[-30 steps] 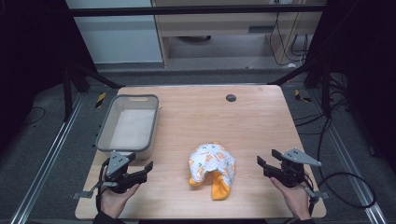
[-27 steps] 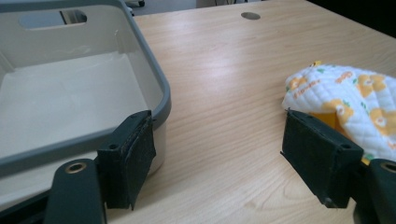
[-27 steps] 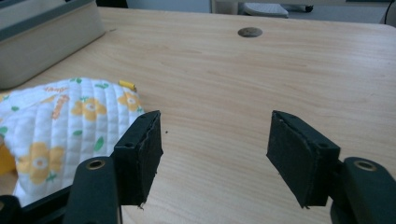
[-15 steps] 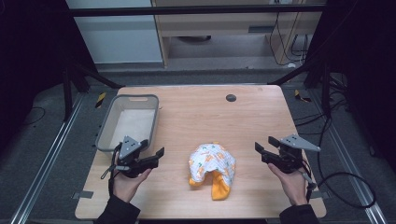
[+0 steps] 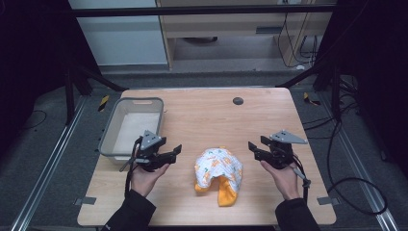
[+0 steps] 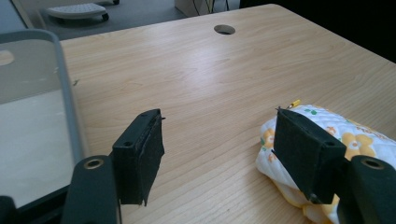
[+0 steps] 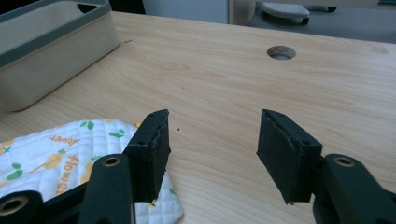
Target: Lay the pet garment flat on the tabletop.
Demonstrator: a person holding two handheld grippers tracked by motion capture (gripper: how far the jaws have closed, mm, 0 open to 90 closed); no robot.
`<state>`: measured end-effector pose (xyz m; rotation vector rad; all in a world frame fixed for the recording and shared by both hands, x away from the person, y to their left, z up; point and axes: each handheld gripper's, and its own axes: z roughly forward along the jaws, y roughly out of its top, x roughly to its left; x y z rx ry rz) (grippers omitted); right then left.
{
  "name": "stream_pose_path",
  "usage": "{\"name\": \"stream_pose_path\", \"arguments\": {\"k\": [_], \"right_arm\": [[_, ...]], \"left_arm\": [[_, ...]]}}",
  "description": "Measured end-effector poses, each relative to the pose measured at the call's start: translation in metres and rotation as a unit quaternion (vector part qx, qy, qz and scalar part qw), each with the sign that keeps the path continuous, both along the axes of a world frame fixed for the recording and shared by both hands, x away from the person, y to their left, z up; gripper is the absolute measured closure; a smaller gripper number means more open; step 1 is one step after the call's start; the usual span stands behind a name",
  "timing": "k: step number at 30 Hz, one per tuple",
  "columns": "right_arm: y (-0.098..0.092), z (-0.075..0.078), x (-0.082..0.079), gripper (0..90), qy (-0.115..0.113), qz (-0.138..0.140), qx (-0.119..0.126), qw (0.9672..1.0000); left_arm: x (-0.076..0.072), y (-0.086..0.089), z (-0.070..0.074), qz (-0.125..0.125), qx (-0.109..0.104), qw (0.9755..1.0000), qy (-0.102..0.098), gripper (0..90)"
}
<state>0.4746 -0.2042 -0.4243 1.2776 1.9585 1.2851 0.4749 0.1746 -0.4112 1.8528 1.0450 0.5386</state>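
The table [image 5: 269, 120] carries a grey bin [image 5: 111, 129] left of the crumpled cloth [image 5: 219, 169], which lies between both tools. The left gripper [image 5: 174, 151] and right gripper [image 5: 252, 147], jaws apart but narrowing, hold nothing. Pinching one loose layer could drag the bundle away.

The whole table [image 5: 202, 115] is seen from high above, looking forward and down. The left gripper view is taken from low and close, looking across the wood toward the round hole [image 6: 224, 29]. The right gripper view is taken just as low. The patterned cloth [image 5: 219, 168] and grey bin [image 5: 130, 127] are shared by all three views.
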Motion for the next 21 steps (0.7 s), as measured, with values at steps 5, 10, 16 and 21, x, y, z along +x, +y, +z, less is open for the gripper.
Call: {"name": "stream_pose_path", "arguments": {"k": [5,10,16,21], "right_arm": [[0.011,-0.008,0.009,44.1,0.014,0.007,-0.004,0.9999],[0.019,-0.019,0.016,43.8,0.034,0.018,-0.003,0.9992],[0.029,-0.037,0.017,42.1,0.056,0.031,-0.012,0.9978],[0.035,-0.052,0.018,40.1,0.08,0.047,-0.016,0.9955]], "left_arm": [[0.009,-0.019,-0.006,-0.014,-0.002,0.9998,0.014,32.7],[0.014,-0.04,-0.015,-0.033,0.014,0.9989,0.029,32.6],[0.018,-0.059,-0.027,-0.048,0.021,0.9974,0.05,31.4],[0.023,-0.067,-0.041,-0.055,0.022,0.9953,0.077,30.8]]}}
